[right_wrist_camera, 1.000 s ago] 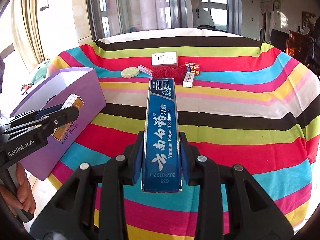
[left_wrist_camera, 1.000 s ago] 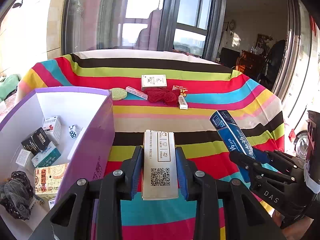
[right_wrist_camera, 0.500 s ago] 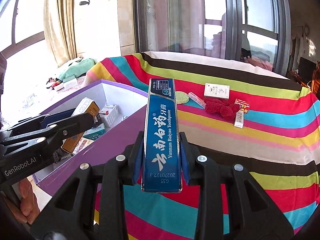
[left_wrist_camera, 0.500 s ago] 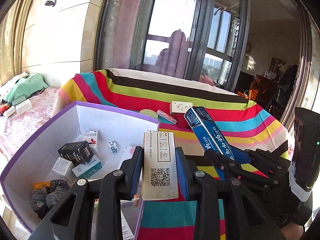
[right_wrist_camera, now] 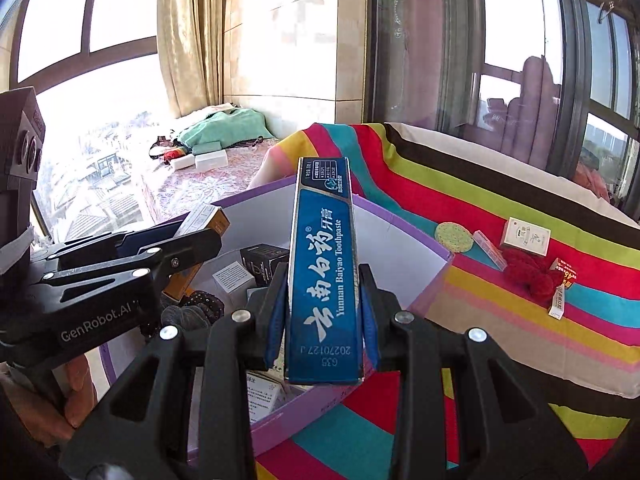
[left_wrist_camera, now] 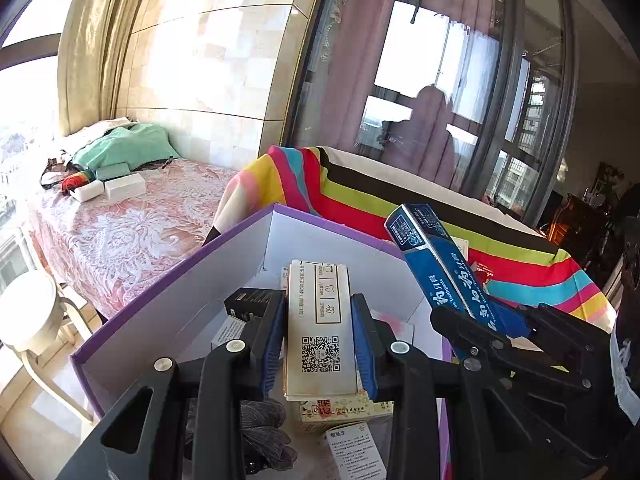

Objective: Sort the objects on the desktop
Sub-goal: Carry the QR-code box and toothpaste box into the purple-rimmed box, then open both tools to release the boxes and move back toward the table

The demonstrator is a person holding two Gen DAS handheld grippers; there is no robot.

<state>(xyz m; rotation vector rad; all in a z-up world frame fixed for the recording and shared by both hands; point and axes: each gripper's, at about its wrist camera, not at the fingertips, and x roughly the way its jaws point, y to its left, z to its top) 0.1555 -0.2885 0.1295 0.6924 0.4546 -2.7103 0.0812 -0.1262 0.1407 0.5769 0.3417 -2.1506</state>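
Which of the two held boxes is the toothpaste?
The blue box clamped in the right gripper; the left gripper holds a white box with a QR code.

Black gripper [left_wrist_camera: 320, 344], blue pads, silver screws

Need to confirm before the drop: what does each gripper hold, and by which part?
Left gripper: white carton, pinched across its long sides near the lower end. Right gripper: blue toothpaste box, pinched across its long sides at the near end.
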